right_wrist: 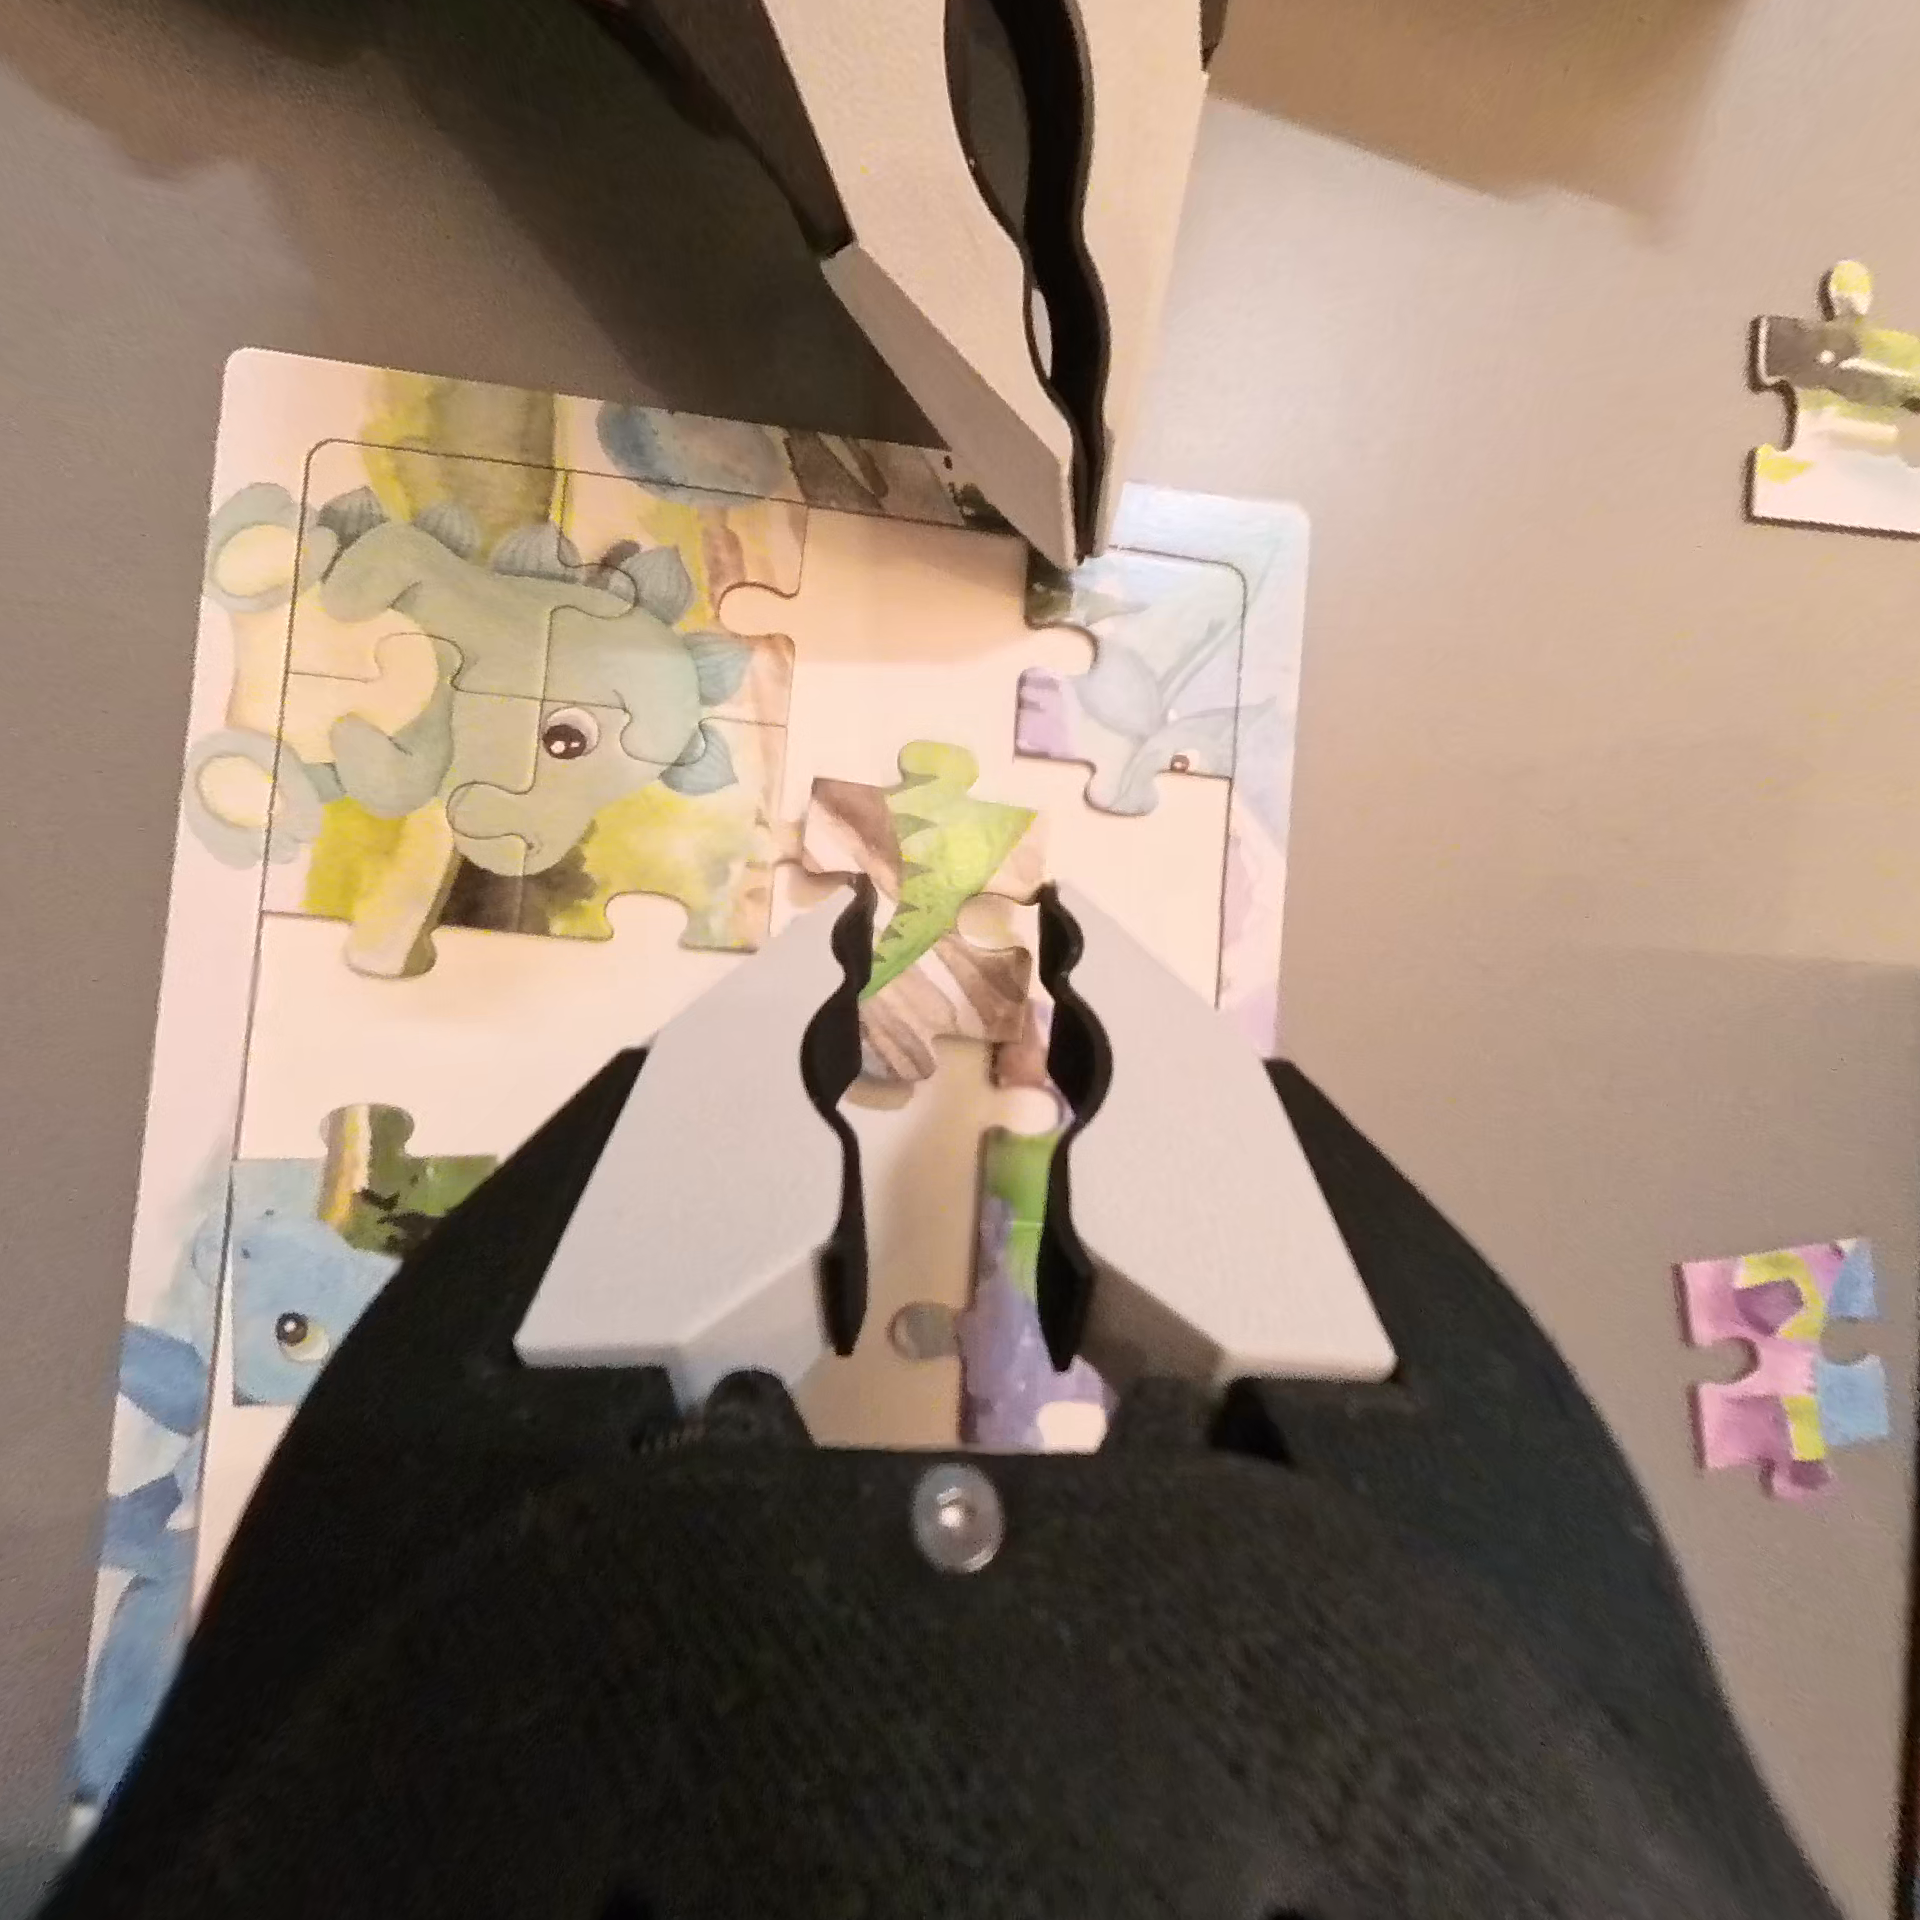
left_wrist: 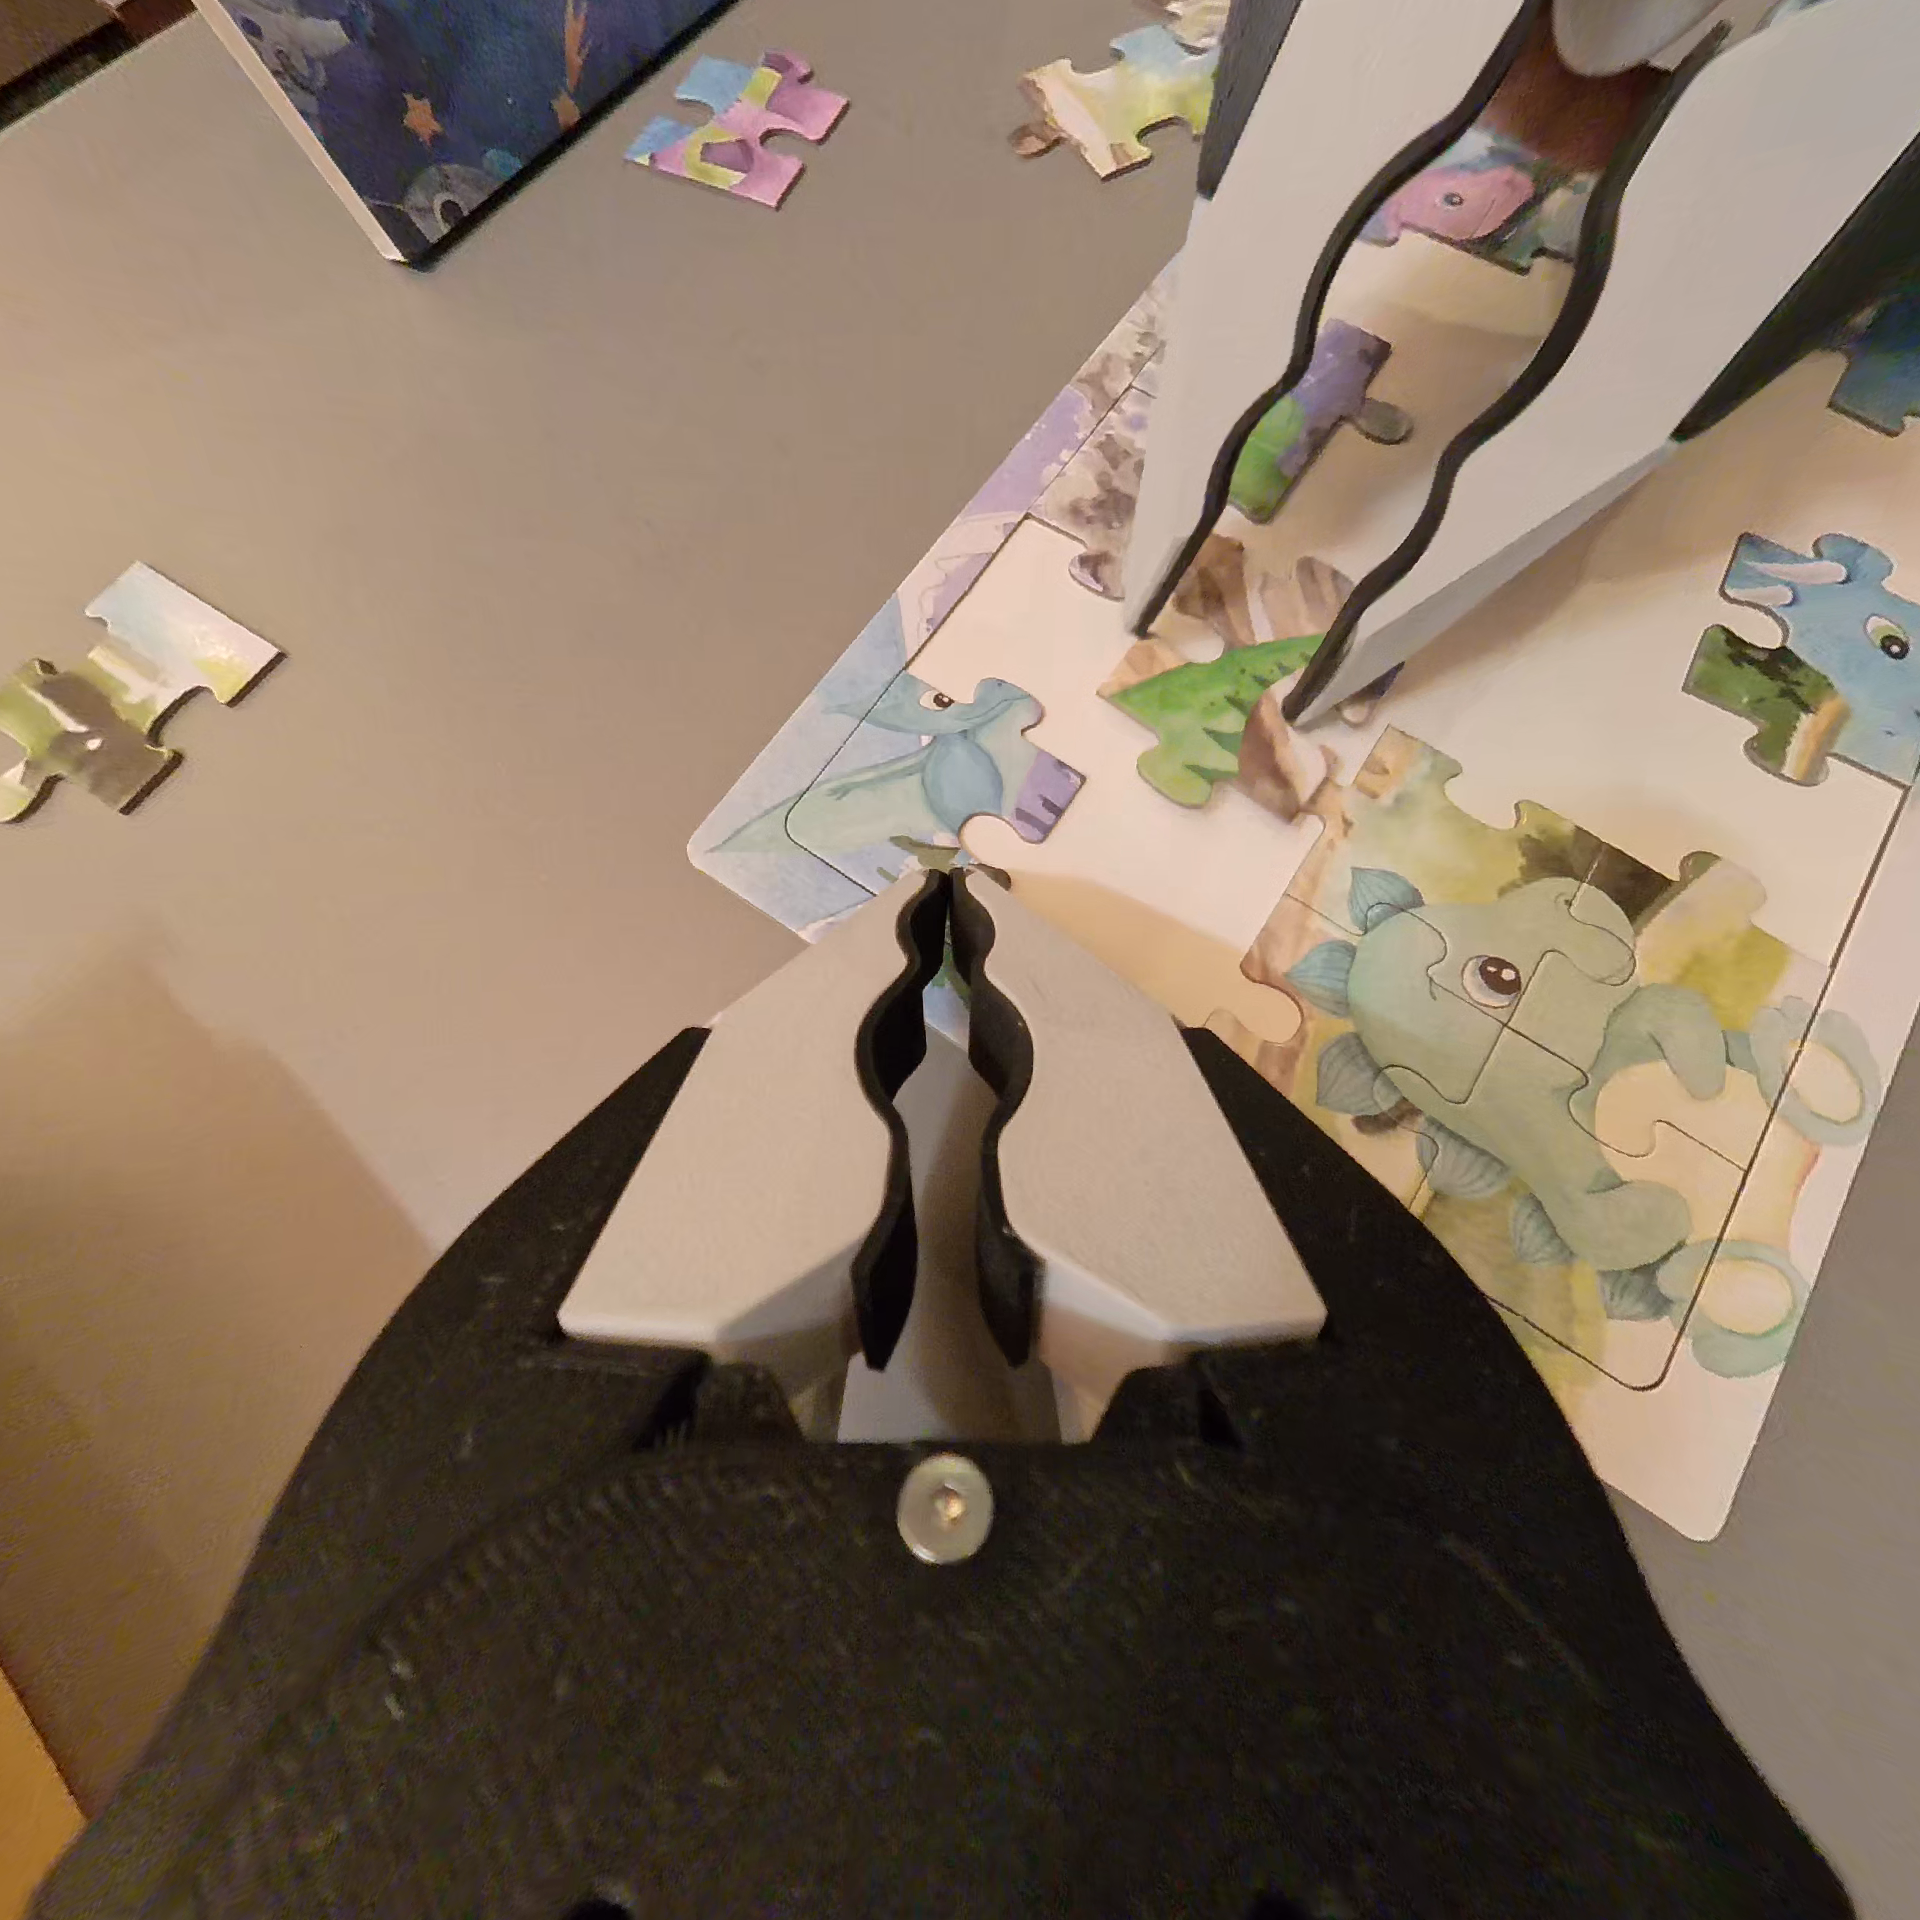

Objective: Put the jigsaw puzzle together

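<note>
The puzzle tray lies on the grey table and serves as the landmark here. Inside its frame, 1 cluster of joined pieces forms a teal dinosaur, a pale blue flying-dinosaur piece sits in the corner nearest the left gripper, and a blue dinosaur piece sits at the far side from it.

The step in hand looks like seating the green-and-grey piece, which lies loose and askew in the bare middle of the tray, between the teal cluster and the corner piece. The right gripper stands over it with its jaws narrowly parted, tips touching or just above the piece; I cannot tell whether it grips it. The left gripper has its jaws pressed together on nothing, tips at the tray's edge just beside the corner piece, likely steadying the tray.

Next, the piece probably needs turning until its tabs line up with a neighbour, then sliding flat into place.

Off the tray lie 3 loose pieces, a green-grey piece, a pink-purple piece and a pale yellow piece, plus a dark blue box. No readable writing or brand shows.
</note>
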Motion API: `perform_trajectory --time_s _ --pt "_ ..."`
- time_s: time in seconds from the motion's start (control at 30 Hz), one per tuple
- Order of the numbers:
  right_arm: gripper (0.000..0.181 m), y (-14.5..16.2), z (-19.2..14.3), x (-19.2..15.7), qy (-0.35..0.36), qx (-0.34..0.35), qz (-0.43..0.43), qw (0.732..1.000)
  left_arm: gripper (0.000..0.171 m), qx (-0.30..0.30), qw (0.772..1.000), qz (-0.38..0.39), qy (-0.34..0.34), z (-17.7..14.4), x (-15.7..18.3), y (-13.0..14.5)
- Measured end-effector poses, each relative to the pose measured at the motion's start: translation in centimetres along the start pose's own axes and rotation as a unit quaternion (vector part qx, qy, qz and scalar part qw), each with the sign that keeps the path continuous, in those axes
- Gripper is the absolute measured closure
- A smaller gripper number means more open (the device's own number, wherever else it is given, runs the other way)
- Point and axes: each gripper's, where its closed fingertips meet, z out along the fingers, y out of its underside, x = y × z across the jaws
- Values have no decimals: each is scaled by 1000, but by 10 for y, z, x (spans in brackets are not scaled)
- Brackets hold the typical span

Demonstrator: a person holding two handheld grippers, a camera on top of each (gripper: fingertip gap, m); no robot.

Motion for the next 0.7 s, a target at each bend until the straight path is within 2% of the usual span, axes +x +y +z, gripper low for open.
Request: perform_trajectory --time_s 0.17,0.33,0.7 --pt "151 11 -15 -16 -8 10 15 1000 171 0 1000 2 0 0 1 0" --pt "152 28 -14 -43 -34 -5 22 999 171 -3 1000 7 0 1 2 1" --pt "152 20 -14 -58 -31 -20 -8 999 171 -9 1000 10 -3 2 2 2"
